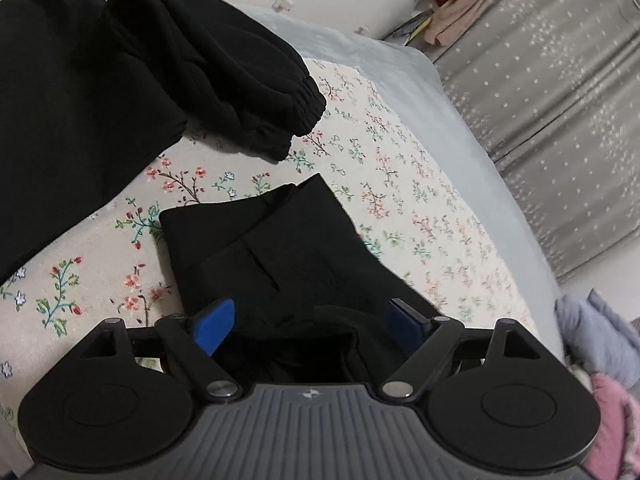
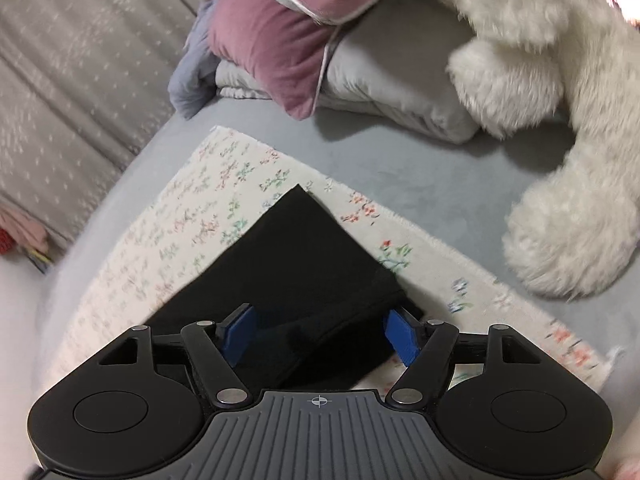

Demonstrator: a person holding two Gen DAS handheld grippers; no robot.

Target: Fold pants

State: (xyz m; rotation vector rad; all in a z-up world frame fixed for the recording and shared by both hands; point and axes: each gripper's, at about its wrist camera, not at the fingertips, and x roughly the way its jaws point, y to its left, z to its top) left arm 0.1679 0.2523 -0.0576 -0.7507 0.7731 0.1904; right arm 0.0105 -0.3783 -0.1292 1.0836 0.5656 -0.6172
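Behind left tongs (image 1: 310, 322), pants (image 1: 272, 248) edge hidden.

Pants (image 1: 256, 248): plain black, no pattern. Cloth (image 1: 400, 184) beneath the pants: cream, printed with small floral sprigs in red, pink, green and blue. Bed cover (image 2: 420, 168) around the cloth: plain pale grey-blue. Curtain (image 1: 552, 92) beyond the cloth: grey with small white flecks. Pillow (image 2: 272, 44) beyond the cloth: mauve-pink, white piping. Plush toy (image 2: 560, 128): white. Tool pads (image 2: 240, 334): blue, on black arms.
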